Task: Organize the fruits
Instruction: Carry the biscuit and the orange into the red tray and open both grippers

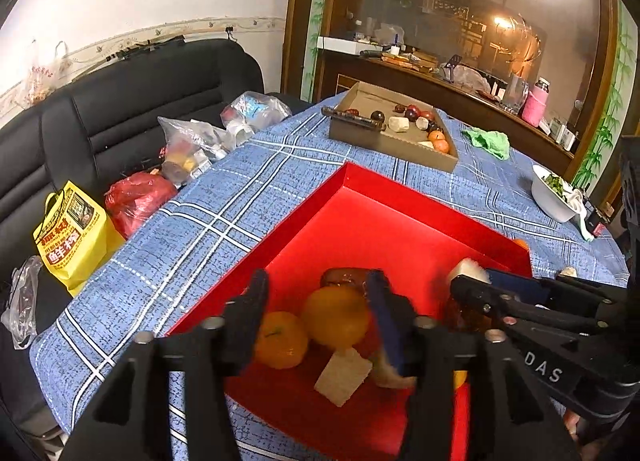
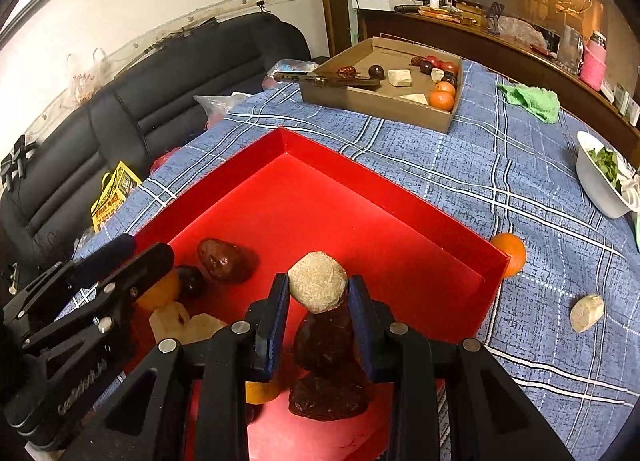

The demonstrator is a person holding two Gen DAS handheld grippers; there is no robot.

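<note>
Right wrist view, right gripper (image 2: 318,293) pinching a rough, pale rounded fruit piece (image 2: 318,281) over the glossy red tray (image 2: 400,217), left gripper (image 1: 320,309) partly open astride a smooth orange (image 1: 336,317), holding nothing, cardboard box (image 2: 372,101) of fruit behind on checked cloth (image 2: 520,181).

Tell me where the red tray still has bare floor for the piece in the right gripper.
Free: the red tray floor toward its far corner and right wall, beyond the pale chunk in the right gripper. Crowded: the near left, where oranges, a date and pale pieces cluster by the left gripper.
</note>
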